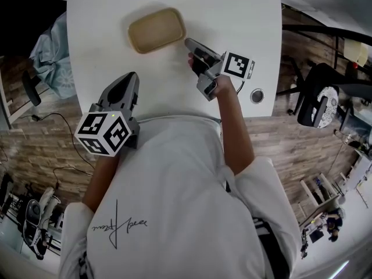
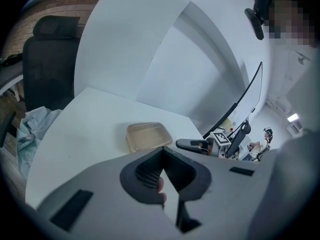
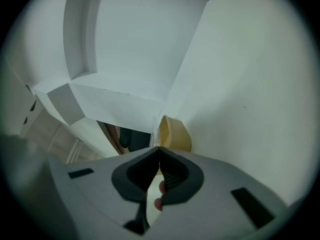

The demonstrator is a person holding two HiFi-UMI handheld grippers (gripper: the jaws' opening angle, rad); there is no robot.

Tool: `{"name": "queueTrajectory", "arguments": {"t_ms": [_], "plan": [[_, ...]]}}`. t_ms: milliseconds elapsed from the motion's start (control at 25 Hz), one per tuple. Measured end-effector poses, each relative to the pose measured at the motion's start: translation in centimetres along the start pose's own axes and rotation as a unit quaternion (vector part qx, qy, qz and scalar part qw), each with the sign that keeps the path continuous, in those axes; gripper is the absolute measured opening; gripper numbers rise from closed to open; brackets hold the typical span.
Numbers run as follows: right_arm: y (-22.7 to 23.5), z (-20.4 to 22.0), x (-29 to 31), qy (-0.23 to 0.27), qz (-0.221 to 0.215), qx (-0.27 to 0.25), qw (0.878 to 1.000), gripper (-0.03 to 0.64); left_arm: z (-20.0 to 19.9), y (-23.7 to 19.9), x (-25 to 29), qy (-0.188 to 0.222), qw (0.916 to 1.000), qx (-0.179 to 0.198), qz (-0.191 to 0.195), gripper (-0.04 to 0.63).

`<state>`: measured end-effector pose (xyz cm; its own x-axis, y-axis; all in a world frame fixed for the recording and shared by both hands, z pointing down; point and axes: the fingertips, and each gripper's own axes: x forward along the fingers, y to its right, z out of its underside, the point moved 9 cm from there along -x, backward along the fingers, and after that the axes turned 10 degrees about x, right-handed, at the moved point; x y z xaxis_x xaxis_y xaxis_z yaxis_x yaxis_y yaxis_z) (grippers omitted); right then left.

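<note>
Grey-jawed left hand-held gripper (image 1: 132, 76) and right hand-held gripper (image 1: 188, 41), both closed and empty, near tan tray (image 1: 157, 29).

No word or number can be read with certainty. The person's white shirt (image 1: 180, 179) carries, at the near left, a thin black handwritten print (image 1: 119, 225) like a signature; its letters are not legible. The left gripper (image 1: 131, 75) and the right gripper (image 1: 188, 41) carry only black-and-white square markers (image 1: 237, 65), patterns without letters.
</note>
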<state>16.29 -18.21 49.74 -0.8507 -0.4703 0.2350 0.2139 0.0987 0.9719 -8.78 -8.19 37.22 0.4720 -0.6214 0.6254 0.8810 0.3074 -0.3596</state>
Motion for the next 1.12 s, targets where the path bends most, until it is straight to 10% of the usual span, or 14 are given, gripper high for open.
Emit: {"name": "queueTrajectory", "arguments": {"t_ms": [1120], "plan": [[-3.7,1.5,-0.9,0.006,0.009,-0.044,0.999,0.012,-0.1,0.2,-1.3,0.058,0.9982,0.001,0.014,0.003]]}}
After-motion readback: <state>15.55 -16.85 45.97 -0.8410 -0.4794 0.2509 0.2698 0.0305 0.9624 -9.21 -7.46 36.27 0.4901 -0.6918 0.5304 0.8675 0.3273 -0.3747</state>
